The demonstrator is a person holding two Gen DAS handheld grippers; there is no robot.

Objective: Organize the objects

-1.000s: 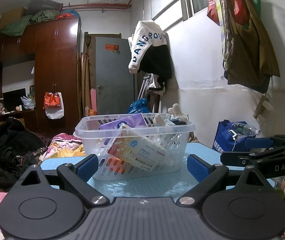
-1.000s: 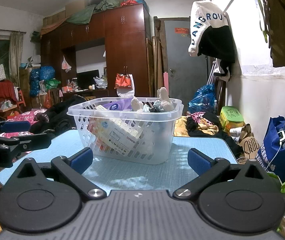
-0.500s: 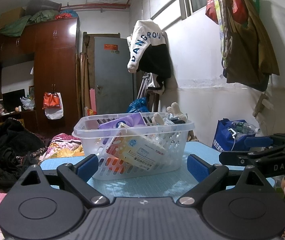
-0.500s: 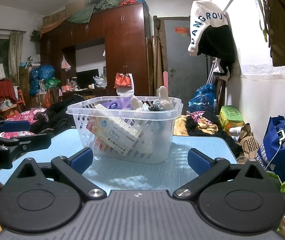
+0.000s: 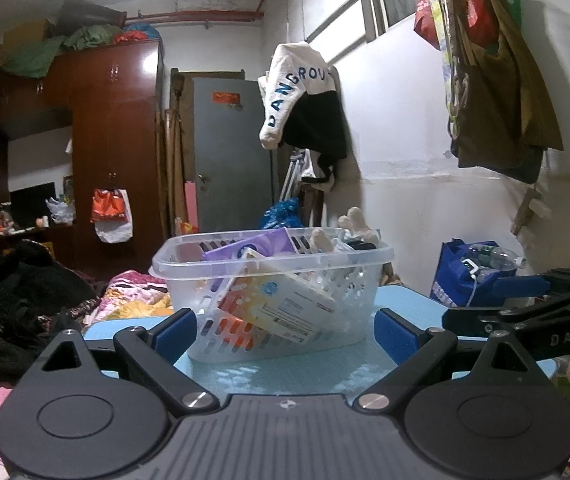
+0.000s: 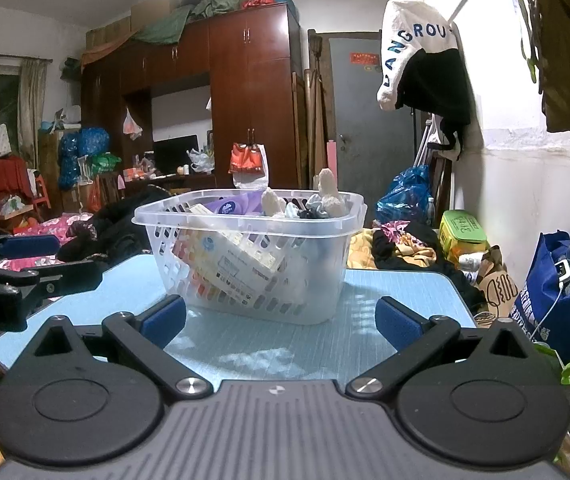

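Sitting on the blue table point(image 6: 397, 344) just ahead of the left gripper point(image 5: 285, 330) and right gripper point(image 6: 281, 322), both gaping empty, the loaded basket point(image 5: 273, 286) is looking light but flexible, best taken by its stiff rim.
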